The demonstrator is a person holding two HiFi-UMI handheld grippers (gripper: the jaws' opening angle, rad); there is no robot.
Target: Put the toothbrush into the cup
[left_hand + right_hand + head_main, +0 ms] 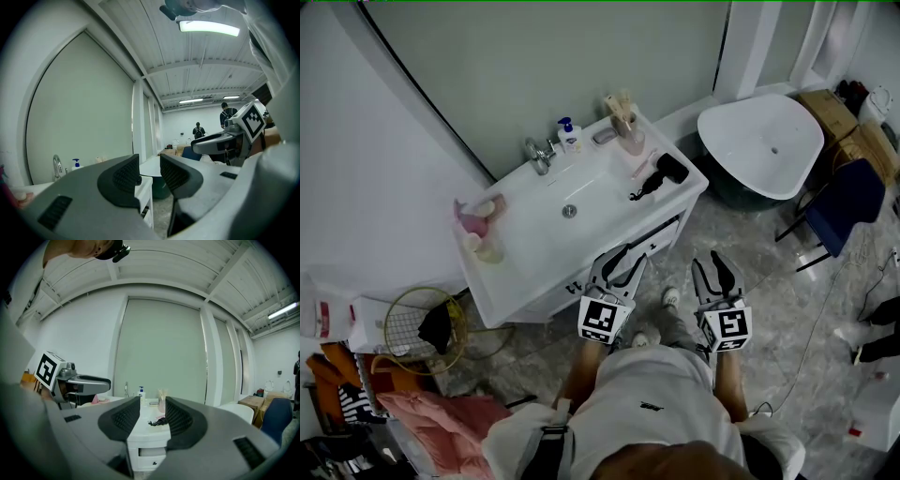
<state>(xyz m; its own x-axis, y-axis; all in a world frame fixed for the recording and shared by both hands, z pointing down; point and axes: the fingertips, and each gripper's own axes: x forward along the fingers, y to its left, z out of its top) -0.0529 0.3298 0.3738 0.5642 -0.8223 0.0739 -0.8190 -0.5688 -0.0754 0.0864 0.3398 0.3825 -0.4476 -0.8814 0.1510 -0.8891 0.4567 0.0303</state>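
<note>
Both hand-held grippers, left (626, 255) and right (712, 264), hang open and empty at 6 o'clock of the table (534, 253), not touching it. The pink toothbrush (641, 165) lies at 2 o'clock on it, just beside the hair dryer (664, 174) and near the cup (630, 141). A careless reach could bump the dryer, or tip the cup, which already looks crowded.

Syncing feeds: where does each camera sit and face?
Head view: on the head, steeply down at the vanity; left gripper, right gripper, torso show.
Left gripper view: behind its parted jaws, facing past the vanity corner; right gripper at right.
Right gripper view: behind its parted jaws, facing the vanity front; left gripper at left.
All share the soap bottle.
</note>
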